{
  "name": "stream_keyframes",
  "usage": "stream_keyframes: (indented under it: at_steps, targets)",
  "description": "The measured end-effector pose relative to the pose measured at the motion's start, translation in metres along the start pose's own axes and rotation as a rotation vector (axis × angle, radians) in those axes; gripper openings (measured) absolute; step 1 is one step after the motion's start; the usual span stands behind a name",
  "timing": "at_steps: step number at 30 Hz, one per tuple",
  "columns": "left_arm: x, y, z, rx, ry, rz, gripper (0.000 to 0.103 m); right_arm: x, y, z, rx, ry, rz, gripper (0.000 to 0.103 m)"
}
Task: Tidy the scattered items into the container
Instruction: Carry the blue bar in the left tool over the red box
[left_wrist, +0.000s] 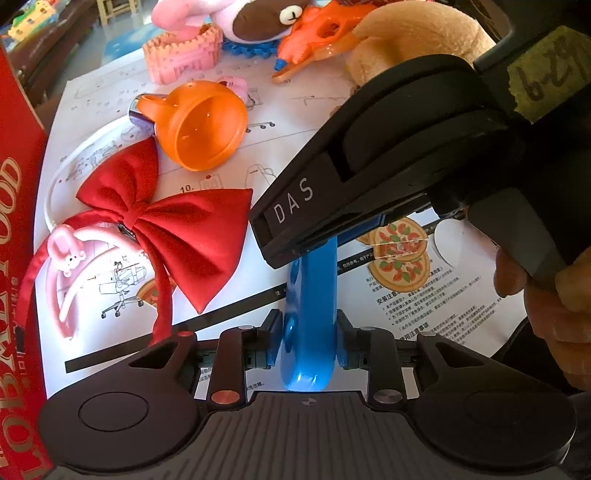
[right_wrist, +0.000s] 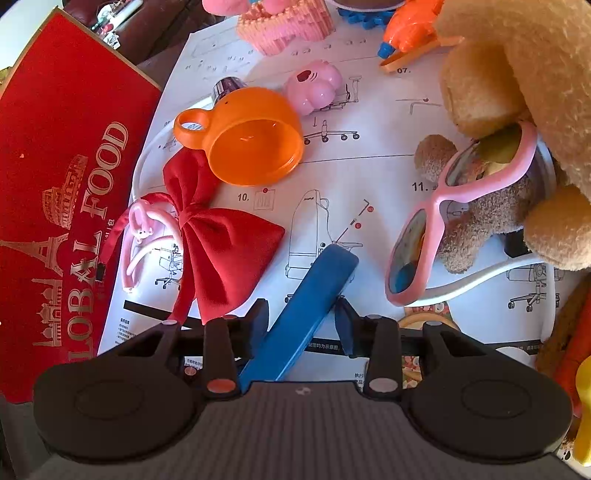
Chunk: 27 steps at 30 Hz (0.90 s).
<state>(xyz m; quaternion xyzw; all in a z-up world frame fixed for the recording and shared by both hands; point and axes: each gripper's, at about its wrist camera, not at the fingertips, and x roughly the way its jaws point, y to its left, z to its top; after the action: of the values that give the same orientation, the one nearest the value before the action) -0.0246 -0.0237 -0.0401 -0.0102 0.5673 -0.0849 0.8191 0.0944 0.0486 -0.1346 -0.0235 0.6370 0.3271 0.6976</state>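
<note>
Both grippers hold one blue plastic bar (left_wrist: 314, 295) above the paper-covered table. My left gripper (left_wrist: 308, 332) is shut on its near end. The right gripper's black body (left_wrist: 369, 177) crosses the left wrist view and clamps the bar's far end. In the right wrist view my right gripper (right_wrist: 304, 321) is shut on the same blue bar (right_wrist: 314, 288), which slants up to the right. The red box (right_wrist: 62, 192), lettered "GLOBAL FOOD", stands at the left. A red bow headband (right_wrist: 221, 236), an orange cup (right_wrist: 255, 140) and pink headbands (right_wrist: 144, 236) lie scattered ahead.
Pink sunglasses (right_wrist: 458, 206) lean on a tan plush toy (right_wrist: 517, 66) at the right. A pink block castle (right_wrist: 288, 26), an orange toy (right_wrist: 410, 26) and a pink pig figure (right_wrist: 314, 88) sit at the back. Printed instruction sheets (right_wrist: 369, 173) cover the table.
</note>
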Motion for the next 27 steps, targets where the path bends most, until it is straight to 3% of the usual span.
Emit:
stream_keyframes:
  at_steps: [5, 7, 8, 13, 27]
  targets:
    - [0.007, -0.004, 0.002, 0.001, 0.000, 0.016, 0.028, 0.002, 0.000, 0.002, 0.004, 0.004, 0.011, 0.048]
    - [0.007, -0.002, 0.002, -0.001, 0.001, 0.014, 0.028, 0.002, -0.001, 0.001, 0.008, 0.000, 0.019, 0.048]
    - [0.007, -0.001, 0.002, -0.003, 0.002, 0.012, 0.033, 0.001, -0.002, 0.000, 0.010, -0.003, 0.024, 0.046]
    - [0.004, 0.004, 0.002, -0.023, -0.012, -0.004, 0.031, -0.003, -0.006, -0.004, 0.050, -0.028, 0.050, 0.036]
    - [-0.029, -0.006, -0.002, -0.005, -0.088, 0.036, 0.030, -0.033, 0.012, -0.004, 0.002, -0.091, 0.042, 0.036]
